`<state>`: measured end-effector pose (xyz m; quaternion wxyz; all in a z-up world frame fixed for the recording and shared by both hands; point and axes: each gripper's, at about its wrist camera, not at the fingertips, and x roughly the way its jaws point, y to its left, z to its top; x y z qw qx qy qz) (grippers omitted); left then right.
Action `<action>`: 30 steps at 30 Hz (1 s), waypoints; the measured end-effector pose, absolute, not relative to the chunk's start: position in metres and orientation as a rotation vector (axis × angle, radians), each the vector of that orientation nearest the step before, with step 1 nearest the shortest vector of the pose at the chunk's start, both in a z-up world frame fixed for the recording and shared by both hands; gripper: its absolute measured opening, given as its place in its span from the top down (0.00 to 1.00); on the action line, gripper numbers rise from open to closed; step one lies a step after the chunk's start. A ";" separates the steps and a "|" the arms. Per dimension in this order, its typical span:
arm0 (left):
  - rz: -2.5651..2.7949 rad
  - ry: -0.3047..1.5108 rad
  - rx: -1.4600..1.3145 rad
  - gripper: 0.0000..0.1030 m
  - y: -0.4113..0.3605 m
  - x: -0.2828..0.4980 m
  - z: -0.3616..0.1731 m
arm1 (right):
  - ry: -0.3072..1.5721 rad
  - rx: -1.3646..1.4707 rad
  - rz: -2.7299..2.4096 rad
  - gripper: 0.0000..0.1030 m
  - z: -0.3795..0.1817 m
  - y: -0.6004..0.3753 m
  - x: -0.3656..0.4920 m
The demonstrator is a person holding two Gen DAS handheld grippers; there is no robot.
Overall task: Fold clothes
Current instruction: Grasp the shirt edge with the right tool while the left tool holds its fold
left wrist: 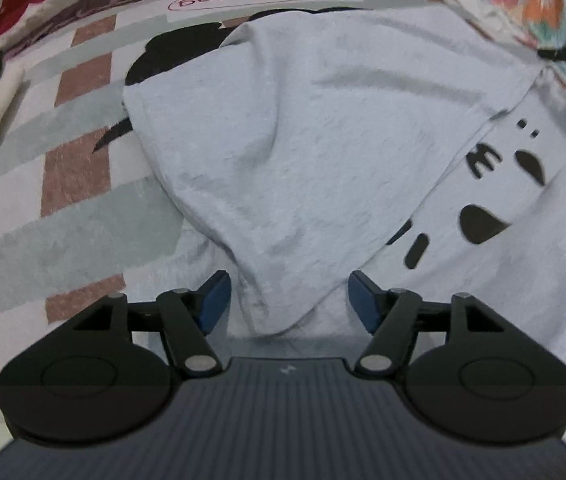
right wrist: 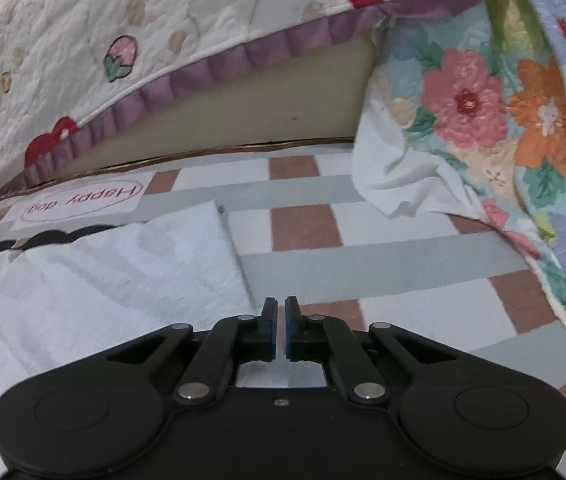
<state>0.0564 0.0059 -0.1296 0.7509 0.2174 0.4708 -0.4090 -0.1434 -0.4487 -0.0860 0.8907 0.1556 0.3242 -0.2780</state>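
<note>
A checked blanket lies beside a floral quilt and strawberry quilt.

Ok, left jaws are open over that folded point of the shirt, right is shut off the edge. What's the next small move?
Probably ease the left gripper down and close on the folded corner of the pale shirt. The corner lies between its open pads, unpinched, and the fold looks slanted and rumpled. The right gripper is shut on nothing beside the shirt's edge over the checked blanket.

Both wrist cameras look down along their tongs, close over the checked mat; both views share its "Happy dog" label.
</note>
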 end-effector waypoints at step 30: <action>-0.899 0.968 -0.006 0.96 0.050 0.090 -0.078 | 0.495 0.736 -0.472 0.93 -0.094 -0.462 -0.132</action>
